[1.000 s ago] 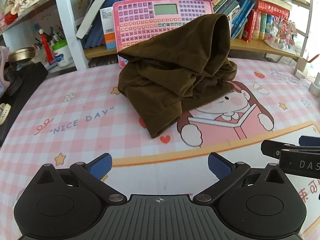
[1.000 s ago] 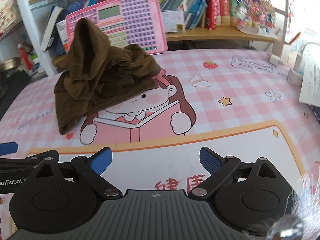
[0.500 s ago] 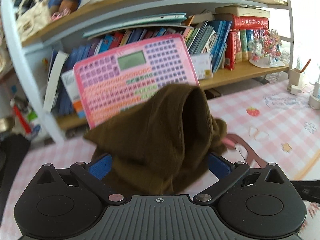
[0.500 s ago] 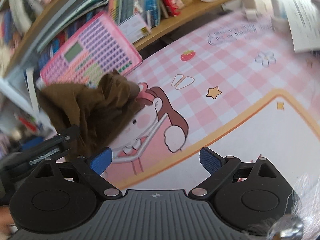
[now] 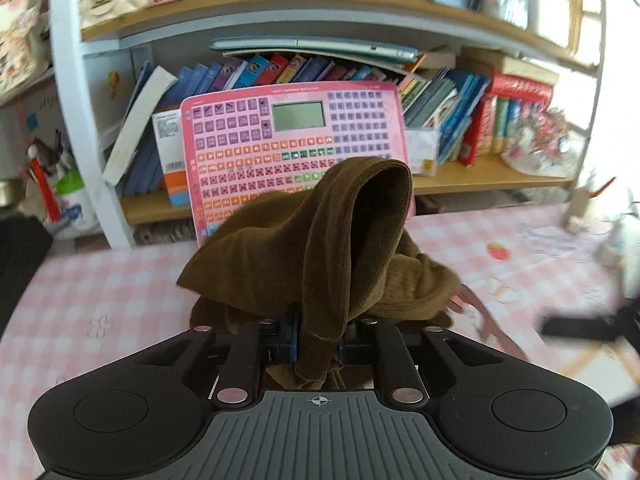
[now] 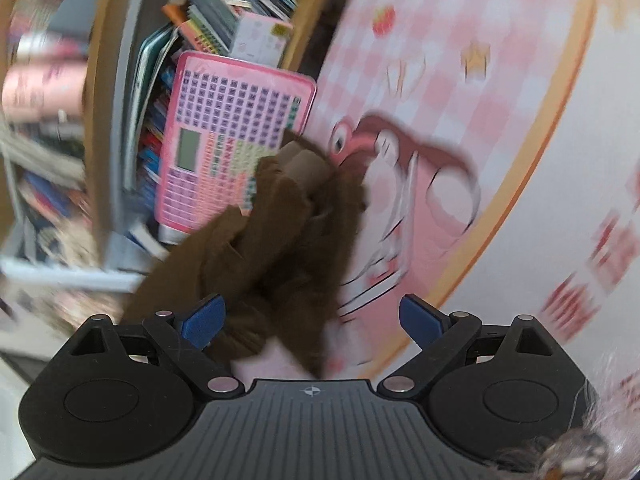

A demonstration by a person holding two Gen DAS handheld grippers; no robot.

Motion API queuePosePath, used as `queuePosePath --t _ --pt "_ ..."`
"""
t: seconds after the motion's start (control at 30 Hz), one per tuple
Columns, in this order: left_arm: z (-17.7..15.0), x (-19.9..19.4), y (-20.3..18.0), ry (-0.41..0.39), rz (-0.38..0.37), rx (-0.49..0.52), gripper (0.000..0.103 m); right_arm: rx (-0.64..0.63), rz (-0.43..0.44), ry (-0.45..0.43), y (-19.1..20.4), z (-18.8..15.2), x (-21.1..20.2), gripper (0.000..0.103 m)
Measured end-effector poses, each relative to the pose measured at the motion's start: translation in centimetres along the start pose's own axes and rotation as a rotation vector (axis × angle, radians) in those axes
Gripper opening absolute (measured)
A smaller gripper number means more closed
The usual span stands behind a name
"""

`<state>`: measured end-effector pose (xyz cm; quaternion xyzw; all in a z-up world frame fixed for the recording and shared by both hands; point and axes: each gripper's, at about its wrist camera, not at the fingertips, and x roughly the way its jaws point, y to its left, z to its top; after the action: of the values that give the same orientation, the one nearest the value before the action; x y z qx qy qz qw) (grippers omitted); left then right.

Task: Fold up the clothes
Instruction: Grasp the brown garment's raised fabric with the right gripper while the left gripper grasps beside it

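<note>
Left gripper (image 5: 316, 350) closing on brown garment (image 5: 320, 248), your pinch raising fold off pink checked surface (image 5: 100, 292); right gripper (image 6: 312, 318) wide apart, cloth loose between, ready for second corner.

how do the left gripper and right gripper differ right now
The left gripper has its jaws closing together on a fold of the crumpled brown garment; the right gripper stands wide open, gripping nothing, with cloth lying loose between its blue pads. The left gripper's view is level; the right gripper's view is rolled sideways. Both point at the same garment.
</note>
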<state>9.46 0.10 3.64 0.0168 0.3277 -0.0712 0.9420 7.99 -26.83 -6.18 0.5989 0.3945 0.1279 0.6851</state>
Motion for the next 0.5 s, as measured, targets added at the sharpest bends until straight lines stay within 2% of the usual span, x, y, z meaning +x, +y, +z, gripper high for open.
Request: queuePosePath --t 0.17,0.3,0.43,0.5 --pt "-2.2 -3.3 0.4 0.028 -0.059 -0.078 0.015 0.210 0.118 0.043 -1.9 -0.3 2.3 0.094" --pt "-3.4 -4.8 0.3 0.045 -0.090 -0.127 0.015 0.301 0.127 0.056 -3.0 -0.6 3.6 0.092" --pt "-4.1 -5.9 0.4 0.048 -0.093 -0.136 0.015 0.324 0.129 0.041 -3.4 -0.8 3.7 0.071" --pt "-4.4 -6.6 0.5 0.049 -0.096 -0.143 0.015 0.322 0.136 0.033 -3.4 -0.8 3.6 0.056"
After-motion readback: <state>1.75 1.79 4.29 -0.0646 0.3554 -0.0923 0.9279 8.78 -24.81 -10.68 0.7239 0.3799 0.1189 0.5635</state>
